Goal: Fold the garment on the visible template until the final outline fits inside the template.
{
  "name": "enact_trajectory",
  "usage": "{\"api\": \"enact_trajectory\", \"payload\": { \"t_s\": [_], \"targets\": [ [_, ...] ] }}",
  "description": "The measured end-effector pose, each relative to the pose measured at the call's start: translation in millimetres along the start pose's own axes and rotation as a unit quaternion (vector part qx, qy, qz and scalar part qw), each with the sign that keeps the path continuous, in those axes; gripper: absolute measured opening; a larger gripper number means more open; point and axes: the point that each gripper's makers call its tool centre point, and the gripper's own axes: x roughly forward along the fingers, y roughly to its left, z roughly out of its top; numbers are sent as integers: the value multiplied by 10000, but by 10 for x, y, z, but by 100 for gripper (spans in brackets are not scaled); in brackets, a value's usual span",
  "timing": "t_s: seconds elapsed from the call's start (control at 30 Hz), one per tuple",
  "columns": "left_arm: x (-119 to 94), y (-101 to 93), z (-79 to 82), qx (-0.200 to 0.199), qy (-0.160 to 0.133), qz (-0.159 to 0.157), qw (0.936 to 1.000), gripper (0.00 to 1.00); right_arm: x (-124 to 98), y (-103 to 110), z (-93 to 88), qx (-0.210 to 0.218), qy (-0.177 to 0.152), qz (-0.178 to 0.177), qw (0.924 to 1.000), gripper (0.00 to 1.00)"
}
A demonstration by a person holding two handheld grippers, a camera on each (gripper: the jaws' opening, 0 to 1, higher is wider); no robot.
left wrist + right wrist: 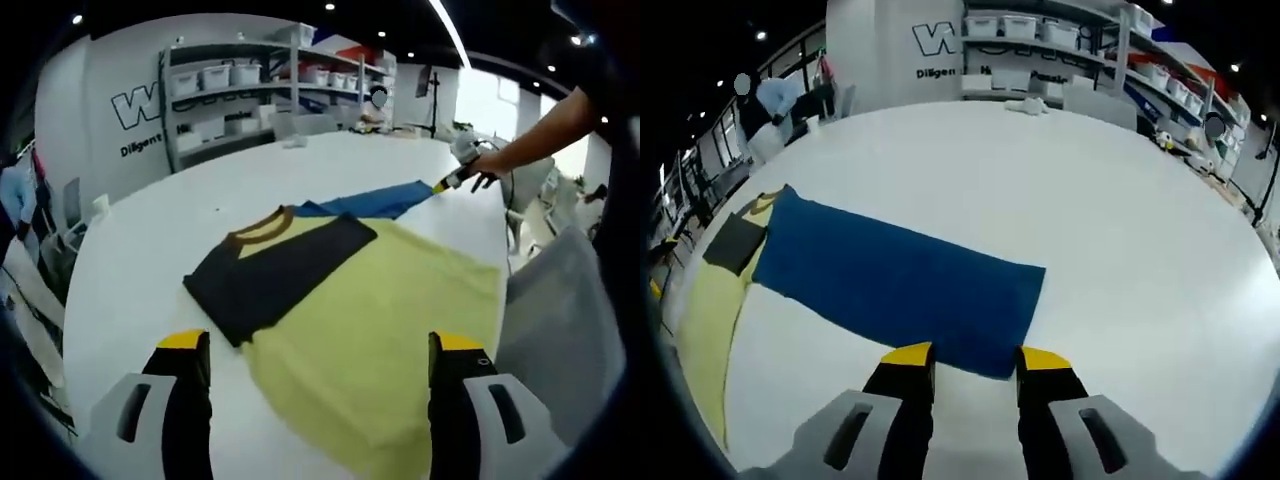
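The garment point(380, 320), yellow with a dark folded part, lies at centre frame on the white table point(140, 260). The left gripper point(320, 380) hovers spread. The right gripper point(970, 372), jaws narrowly parted, meets the blue template point(900, 285) edge; whether it pinches, I cannot tell. Risk: dragging the template askew.

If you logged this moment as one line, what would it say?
garment: flat on white table | blue sleeve: stretched out, at right gripper tips, grip unclear | left gripper: open, hovering
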Motion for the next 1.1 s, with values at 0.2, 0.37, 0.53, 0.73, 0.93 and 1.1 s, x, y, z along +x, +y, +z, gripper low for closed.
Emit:
{"api": "enact_trajectory", "payload": {
  "t_s": [0.2,0.37,0.53,0.73,0.93,1.1],
  "targets": [
    [-19,-32,-22,37,11,-26,10000,86,19,-77,-4,-99,8,-127,9999,14],
    [-30,-37,-58,-6,4,-22,10000,86,19,-61,-9,-319,179,-91,9993,2],
    [-59,-21,-60,-48,-36,13,10000,86,14,-32,-19,-776,355,-91,9963,0],
    [-112,17,-50,-61,-77,74,9999,86,-50,1,96,-879,212,-80,9959,0],
    [-133,30,-37,-75,-147,98,9998,85,-154,55,367,-934,-85,2,9956,0],
    [-146,19,-40,-99,-197,77,9997,86,-276,137,601,-1009,-314,32,9944,0]
  ]
}}
